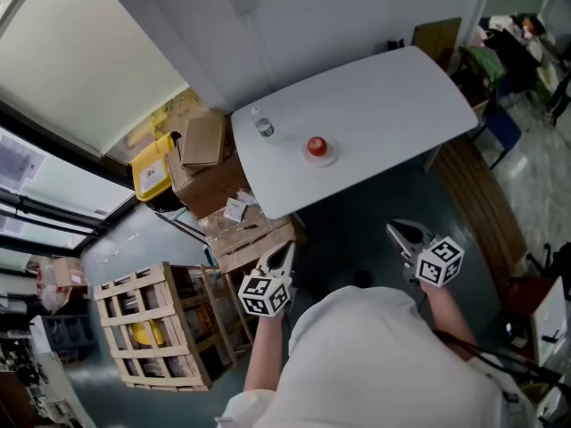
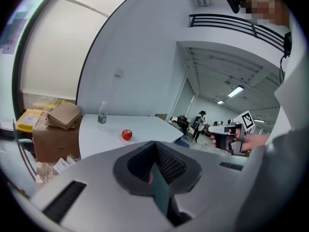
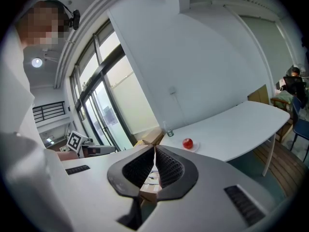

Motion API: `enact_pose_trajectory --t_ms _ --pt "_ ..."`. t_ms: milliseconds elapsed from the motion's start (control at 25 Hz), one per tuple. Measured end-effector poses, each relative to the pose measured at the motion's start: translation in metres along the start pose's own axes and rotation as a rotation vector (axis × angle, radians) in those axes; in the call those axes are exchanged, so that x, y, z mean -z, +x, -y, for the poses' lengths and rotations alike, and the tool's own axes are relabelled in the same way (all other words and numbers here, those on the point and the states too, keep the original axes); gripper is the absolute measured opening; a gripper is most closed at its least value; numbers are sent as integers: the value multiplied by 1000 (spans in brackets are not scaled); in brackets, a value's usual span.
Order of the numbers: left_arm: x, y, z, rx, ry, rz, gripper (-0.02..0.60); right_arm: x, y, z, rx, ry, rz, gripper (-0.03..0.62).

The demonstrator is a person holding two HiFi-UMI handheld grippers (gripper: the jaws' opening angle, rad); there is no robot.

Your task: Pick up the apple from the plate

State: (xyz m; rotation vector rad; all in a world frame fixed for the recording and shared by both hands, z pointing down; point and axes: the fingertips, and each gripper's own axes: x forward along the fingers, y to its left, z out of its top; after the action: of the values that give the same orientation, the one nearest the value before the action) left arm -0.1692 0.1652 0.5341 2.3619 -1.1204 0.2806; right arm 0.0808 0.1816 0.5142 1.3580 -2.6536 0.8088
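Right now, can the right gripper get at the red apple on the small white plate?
Probably not yet: the right gripper is held short of the white table, jaws shut. Nothing blocks the red apple on its small white plate.

A water bottle (image 1: 263, 125) stands on the white table (image 1: 393, 96), well ahead of the left gripper (image 1: 285, 255). Cardboard boxes (image 1: 203, 178) lie ahead to its left. A wooden crate (image 1: 147, 328), seemingly part-filled, sits just left.

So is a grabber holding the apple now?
No, the apple sits on its plate on the table, far from the left gripper and right gripper.
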Motion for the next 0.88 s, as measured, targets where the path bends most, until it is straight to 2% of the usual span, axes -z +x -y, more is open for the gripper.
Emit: enact_pose_trajectory --t_ms 280,880 --pt "2 7 22 0 -17 48 2 5 -16 15 11 -47 -53 38" --pt "16 29 64 -30 -23 70 2 12 -43 58 -32 -92 -86 38"
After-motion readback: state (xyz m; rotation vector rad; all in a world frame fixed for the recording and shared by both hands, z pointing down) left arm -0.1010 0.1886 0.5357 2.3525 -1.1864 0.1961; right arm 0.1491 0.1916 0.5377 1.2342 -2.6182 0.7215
